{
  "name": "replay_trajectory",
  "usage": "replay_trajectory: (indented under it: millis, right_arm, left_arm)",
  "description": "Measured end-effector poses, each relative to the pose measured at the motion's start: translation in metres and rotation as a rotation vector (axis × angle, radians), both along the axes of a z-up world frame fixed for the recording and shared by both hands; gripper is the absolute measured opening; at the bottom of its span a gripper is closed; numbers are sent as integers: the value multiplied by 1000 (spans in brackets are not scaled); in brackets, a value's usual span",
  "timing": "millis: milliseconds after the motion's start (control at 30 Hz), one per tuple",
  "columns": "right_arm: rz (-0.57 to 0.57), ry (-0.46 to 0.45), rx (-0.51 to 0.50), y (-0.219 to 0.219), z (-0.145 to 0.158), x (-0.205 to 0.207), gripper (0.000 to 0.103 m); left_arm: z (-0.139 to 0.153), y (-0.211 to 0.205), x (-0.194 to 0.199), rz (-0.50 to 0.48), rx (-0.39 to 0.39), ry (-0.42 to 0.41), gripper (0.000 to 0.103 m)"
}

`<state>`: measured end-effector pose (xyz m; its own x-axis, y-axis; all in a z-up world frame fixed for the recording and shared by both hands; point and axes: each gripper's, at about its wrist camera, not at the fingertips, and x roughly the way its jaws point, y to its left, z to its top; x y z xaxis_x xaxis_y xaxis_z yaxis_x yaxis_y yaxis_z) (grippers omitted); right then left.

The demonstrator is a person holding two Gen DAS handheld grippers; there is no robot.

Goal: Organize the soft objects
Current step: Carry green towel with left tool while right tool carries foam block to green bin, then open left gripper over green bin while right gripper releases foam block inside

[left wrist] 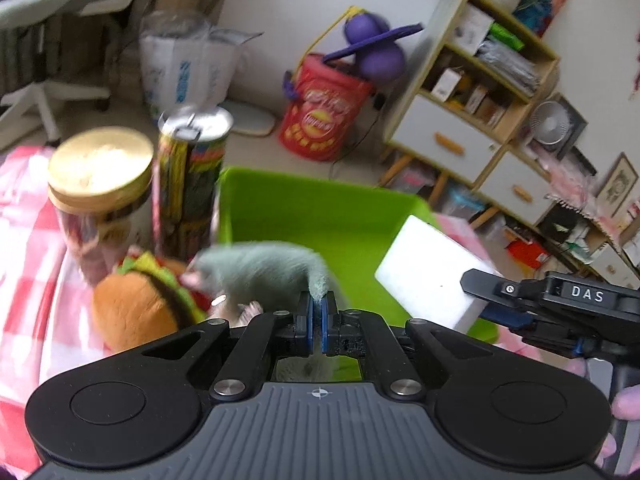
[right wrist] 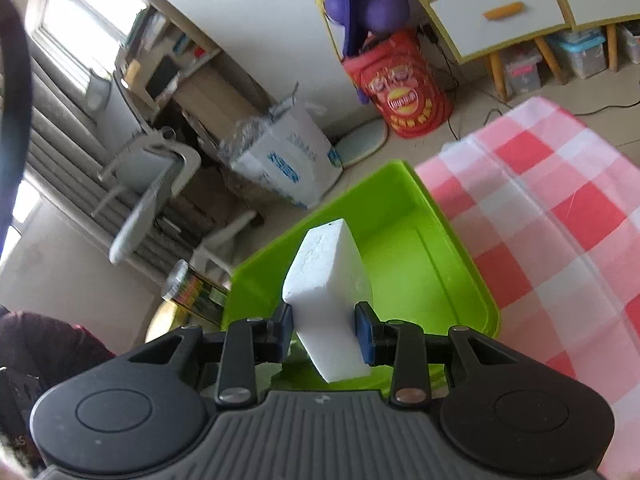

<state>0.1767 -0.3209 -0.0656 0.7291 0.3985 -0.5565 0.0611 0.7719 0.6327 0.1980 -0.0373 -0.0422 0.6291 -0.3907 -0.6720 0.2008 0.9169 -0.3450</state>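
Gripping a grey plush mouse (left wrist: 264,268) by a thin tuft between nearly closed pads, the left tongs (left wrist: 318,320) are holding it at lower centre of the left wrist view, in front of the green bin (left wrist: 320,216) and partly over its near edge. The pinch is catching only a narrow bit of fur, so the toy is likely at risk of slipping free and dropping beside the bin, next to the burger plush (left wrist: 140,304) at lower left. The picture is blurring there, so how much fur is caught cannot be told.

The right tongs (right wrist: 326,330) are clamping a white foam block (right wrist: 328,280) across its sides, tilted, over the bin's near part at centre of the right wrist view. In the left view, block and right tongs are sitting close beside the mouse; both loads are crowding one opening and could be knocking together. The tall can (left wrist: 192,176) and gold-lidded jar (left wrist: 100,184), standing just left of the bin on the checked table (right wrist: 560,220), could be toppling if the left tongs swing wide.
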Motion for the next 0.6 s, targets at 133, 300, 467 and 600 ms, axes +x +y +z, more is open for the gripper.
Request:
replay_trajectory:
  millis: [133, 300, 467, 600]
  right_arm:
    - [10, 30, -51, 6, -10, 2, 17]
    - [-1, 50, -59, 6, -14, 1, 18]
    - [-4, 51, -68, 6, -13, -1, 21]
    - [-15, 54, -80, 6, -9, -1, 23]
  left_arm:
    - [-7, 4, 0, 4, 18, 10, 0]
    - [-6, 5, -7, -7, 37, 2, 1]
    - [-5, 3, -7, -7, 44, -2, 3]
    - [-3, 1, -10, -11, 56, -15, 8]
